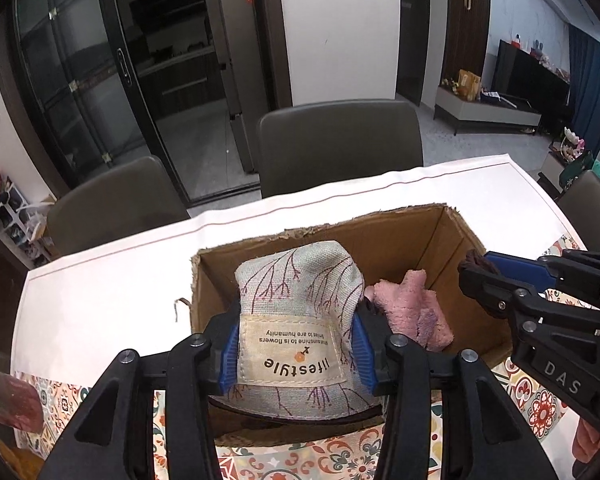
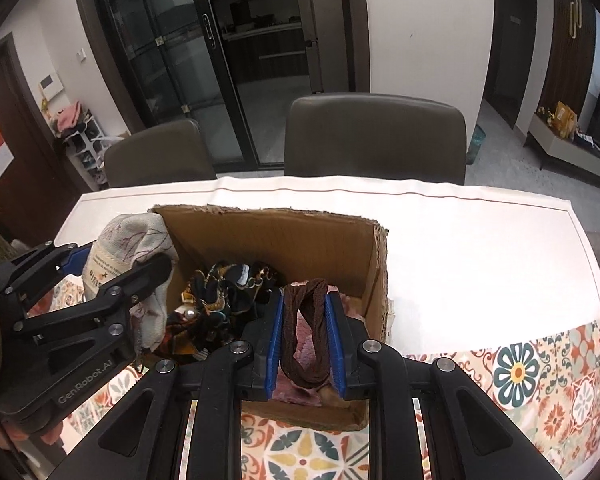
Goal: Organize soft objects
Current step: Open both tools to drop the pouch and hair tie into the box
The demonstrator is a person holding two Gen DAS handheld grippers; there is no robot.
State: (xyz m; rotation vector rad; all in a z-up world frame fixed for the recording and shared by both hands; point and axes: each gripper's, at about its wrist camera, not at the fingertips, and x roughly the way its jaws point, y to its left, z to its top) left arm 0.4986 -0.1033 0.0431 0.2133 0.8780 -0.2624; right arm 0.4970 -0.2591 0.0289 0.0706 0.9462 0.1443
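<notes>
Over the open cardboard box [image 2: 300, 236] on the table w/ patterned cloth [image 2: 540, 380], left gripper [image 1: 296, 344] pinches a grey printed fabric pouch [image 1: 300, 280] while right gripper [image 2: 306, 340] is clamped on a brown hair band [image 2: 304, 320], pink towel [image 1: 412, 312] & dark scarf [image 2: 216, 300] lying inside.
</notes>
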